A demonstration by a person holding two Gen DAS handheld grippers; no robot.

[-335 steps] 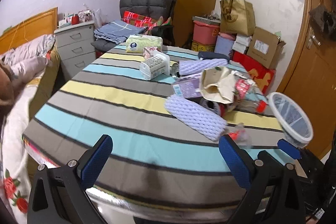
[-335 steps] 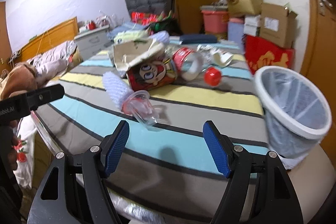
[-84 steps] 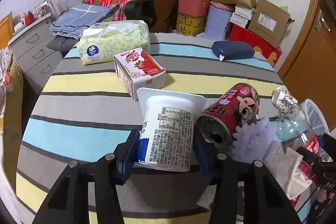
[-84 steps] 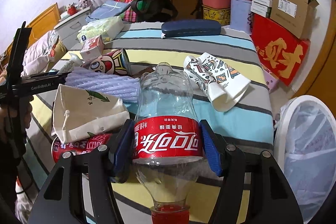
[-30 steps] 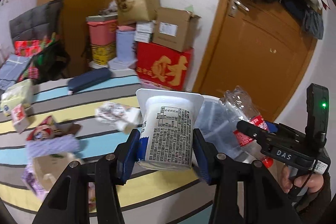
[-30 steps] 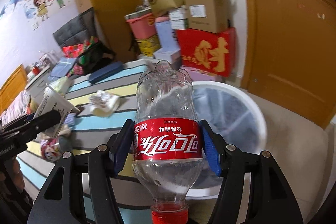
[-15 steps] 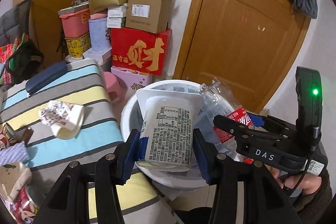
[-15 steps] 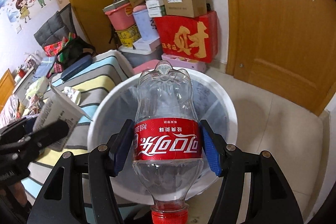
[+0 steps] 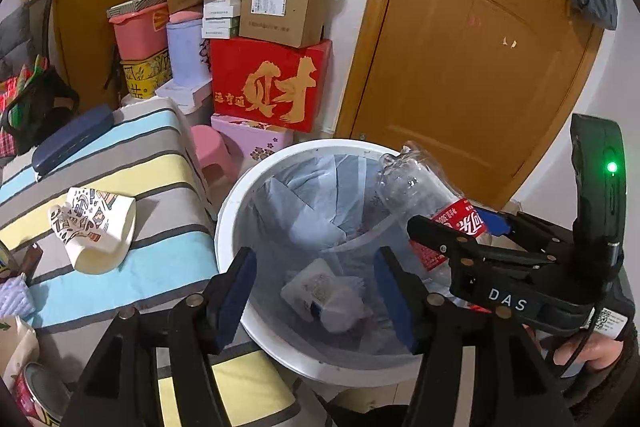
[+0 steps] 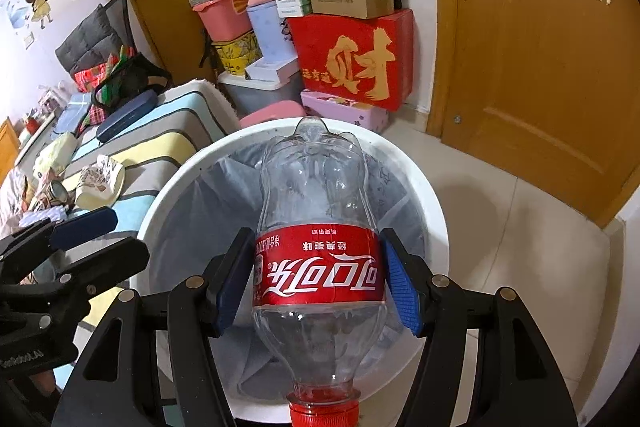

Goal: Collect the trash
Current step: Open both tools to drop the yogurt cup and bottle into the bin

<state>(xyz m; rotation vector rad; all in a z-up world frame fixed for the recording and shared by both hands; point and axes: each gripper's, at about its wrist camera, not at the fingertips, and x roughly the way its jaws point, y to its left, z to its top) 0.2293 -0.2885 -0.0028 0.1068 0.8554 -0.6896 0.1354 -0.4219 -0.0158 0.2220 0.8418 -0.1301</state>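
Observation:
The white trash bin (image 9: pixel 228 211) with a pale liner stands beside the striped table. My left gripper (image 9: pixel 316 291) is open and empty above the bin. The white yogurt cup (image 9: pixel 320 295) lies at the bottom of the bin. My right gripper (image 10: pixel 316 291) is shut on an empty clear cola bottle (image 10: pixel 316 227) with a red label, held cap toward me over the bin (image 10: pixel 432 203). The bottle (image 9: pixel 424 195) also shows in the left wrist view, over the bin's right rim. The left gripper's fingers (image 10: pixel 84 223) show at the left of the right wrist view.
A crumpled patterned paper cup (image 9: pixel 96 227) lies on the striped table (image 9: pixel 132 155) near its edge. A dark blue case (image 9: pixel 72 143) lies farther back. A pink stool (image 9: pixel 212 151), a red box (image 9: pixel 272 83), stacked boxes and a wooden door (image 9: pixel 472 59) stand behind the bin.
My left gripper has opened and the yogurt cup has dropped into the bin. The right gripper still holds the cola bottle over the bin, slightly lower.

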